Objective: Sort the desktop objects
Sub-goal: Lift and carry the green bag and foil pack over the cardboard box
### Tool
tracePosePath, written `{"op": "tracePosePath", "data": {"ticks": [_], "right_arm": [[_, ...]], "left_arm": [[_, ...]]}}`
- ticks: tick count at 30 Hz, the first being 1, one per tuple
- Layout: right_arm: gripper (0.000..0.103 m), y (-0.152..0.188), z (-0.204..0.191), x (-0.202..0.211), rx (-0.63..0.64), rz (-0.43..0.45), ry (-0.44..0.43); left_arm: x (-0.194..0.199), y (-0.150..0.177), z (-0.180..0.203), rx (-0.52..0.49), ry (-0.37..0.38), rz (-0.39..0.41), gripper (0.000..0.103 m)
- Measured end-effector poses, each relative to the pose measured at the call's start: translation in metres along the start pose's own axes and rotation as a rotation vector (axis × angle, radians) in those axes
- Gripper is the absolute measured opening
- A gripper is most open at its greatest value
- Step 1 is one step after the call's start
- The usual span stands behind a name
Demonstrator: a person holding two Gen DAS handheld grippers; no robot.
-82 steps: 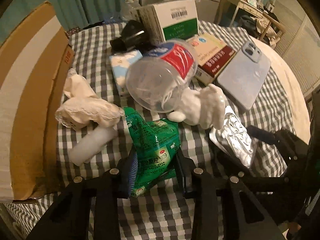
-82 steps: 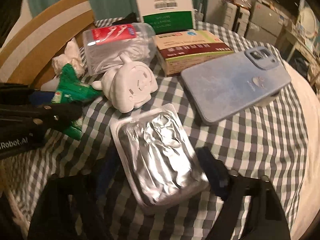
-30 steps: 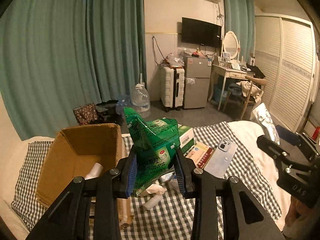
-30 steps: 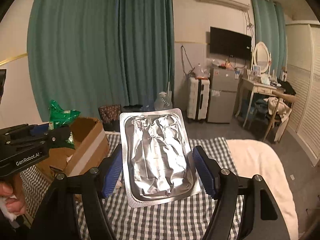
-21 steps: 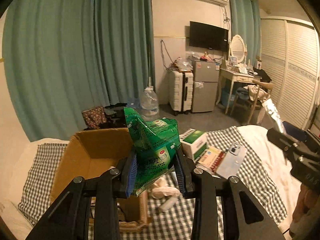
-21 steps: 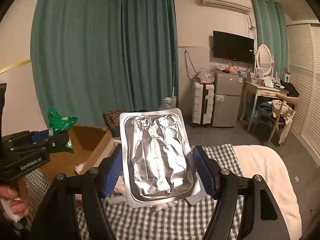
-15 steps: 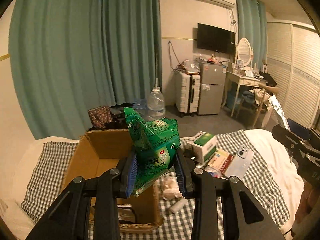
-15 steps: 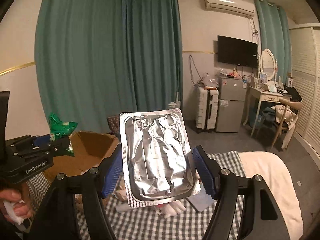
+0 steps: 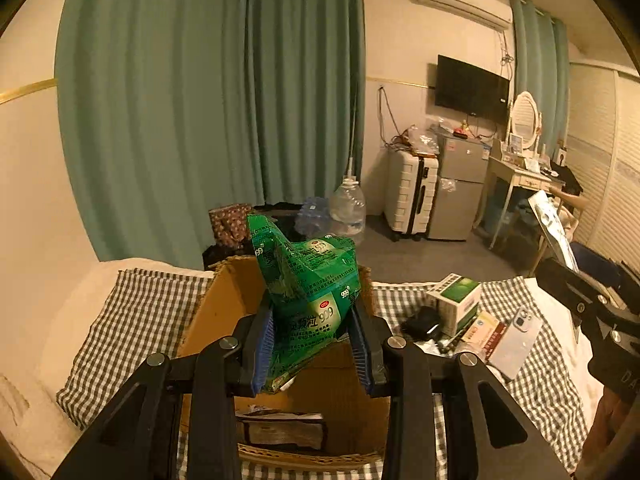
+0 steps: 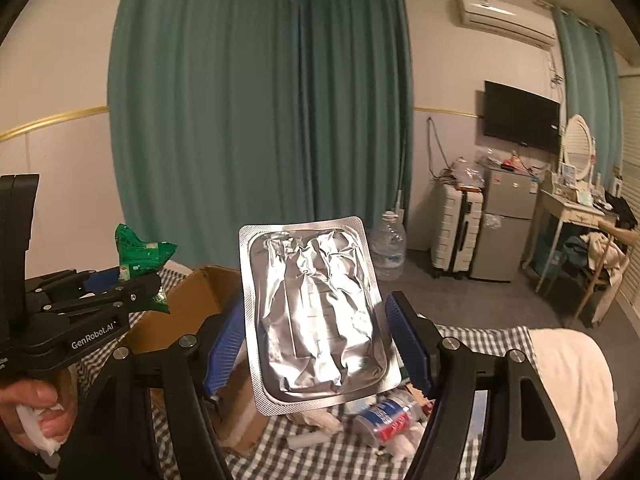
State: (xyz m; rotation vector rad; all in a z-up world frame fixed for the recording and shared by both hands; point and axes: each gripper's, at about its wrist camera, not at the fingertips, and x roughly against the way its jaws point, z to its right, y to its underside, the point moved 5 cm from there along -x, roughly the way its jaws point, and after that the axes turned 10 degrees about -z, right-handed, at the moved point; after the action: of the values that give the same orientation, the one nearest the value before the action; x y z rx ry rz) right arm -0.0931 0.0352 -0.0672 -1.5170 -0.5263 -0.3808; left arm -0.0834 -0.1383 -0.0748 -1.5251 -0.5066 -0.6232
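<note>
Green foil crinkles between the fingers of the left gripper [image 9: 312,350], which are clamped on the lower part of a green sachet [image 9: 306,288]; its pointed upper end stands up past the fingertips. Directly below and ahead of that sachet lies the open cardboard box [image 9: 224,312], its mouth facing up and some dark packaging lying on its floor, so the left gripper looks to be the nearer of the two to the drop point, and the coming move is judged to be a short lowering and a release straight down into the box. The right gripper [image 10: 316,344] is closed on a silver blister pack [image 10: 314,312], held by its long edges so that its long axis runs upward, away from the fingers, with the foil face towards the camera. From the right wrist view the box [image 10: 192,304] sits to the left and lower, partly behind the left gripper [image 10: 132,292], so the right hand would have to cross leftward to reach it. On the checked cloth of the desk [image 9: 532,384], well apart from the box opening, remain a green and white carton [image 9: 456,296], a phone [image 9: 516,340], a flat red and cream box [image 9: 482,330] and a plastic bottle [image 10: 384,420] lying on its side.
</note>
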Motion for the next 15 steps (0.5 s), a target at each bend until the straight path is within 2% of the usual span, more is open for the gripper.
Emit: {"op": "tracePosePath", "data": {"ticks": [7,15], "right_arm": [[0.069,-0.005,-0.022,-0.02,0.021,-0.015,-0.037],[0.069,0.002,-0.05,-0.055,0.056,-0.079,-0.111]], "left_arm": [[-0.02,0.005,-0.02,0.009,-0.042,-0.025,0.035],[-0.043,0.012,-0.045,0.033,-0.091,-0.07,0.035]]}}
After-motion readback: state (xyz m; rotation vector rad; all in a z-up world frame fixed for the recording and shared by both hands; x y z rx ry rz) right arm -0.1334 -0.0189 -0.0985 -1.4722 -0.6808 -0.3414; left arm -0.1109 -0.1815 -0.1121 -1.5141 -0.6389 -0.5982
